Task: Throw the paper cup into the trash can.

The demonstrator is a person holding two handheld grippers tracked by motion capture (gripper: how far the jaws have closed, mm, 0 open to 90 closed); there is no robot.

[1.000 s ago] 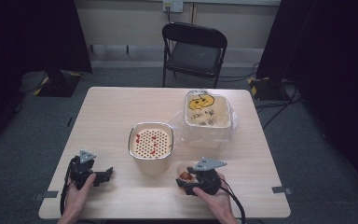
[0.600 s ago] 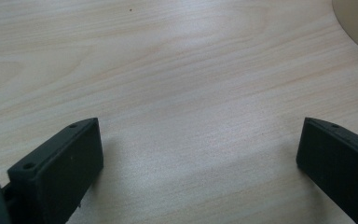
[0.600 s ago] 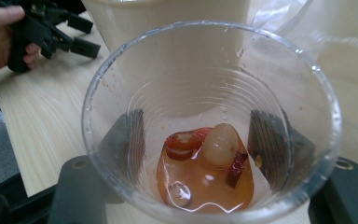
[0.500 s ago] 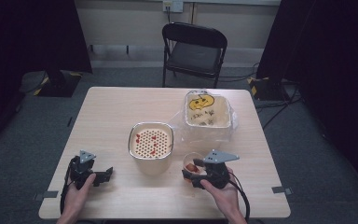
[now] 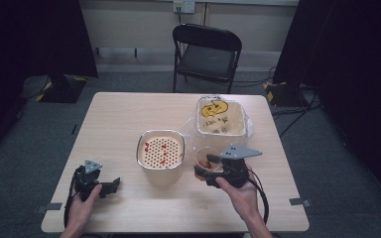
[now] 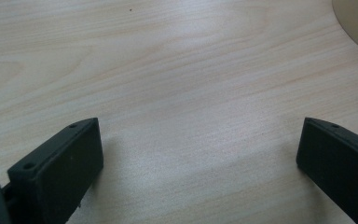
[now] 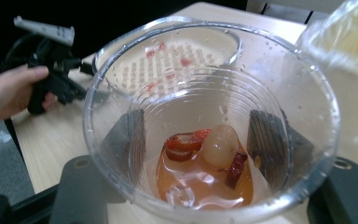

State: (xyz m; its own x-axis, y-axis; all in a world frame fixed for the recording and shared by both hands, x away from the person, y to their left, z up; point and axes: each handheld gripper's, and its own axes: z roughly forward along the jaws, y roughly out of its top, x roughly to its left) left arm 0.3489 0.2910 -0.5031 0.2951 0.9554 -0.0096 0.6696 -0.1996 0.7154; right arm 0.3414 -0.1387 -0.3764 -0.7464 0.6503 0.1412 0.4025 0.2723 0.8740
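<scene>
Clear plastic cup of reddish liquid and fruit pieces sits clamped in the right gripper, lifted beside the perforated strainer tub; pouring probably remains. Left gripper rests wide open, empty, on the wooden table.

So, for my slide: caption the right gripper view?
Right gripper clamps a clear cup of juice and fruit pieces.
</scene>
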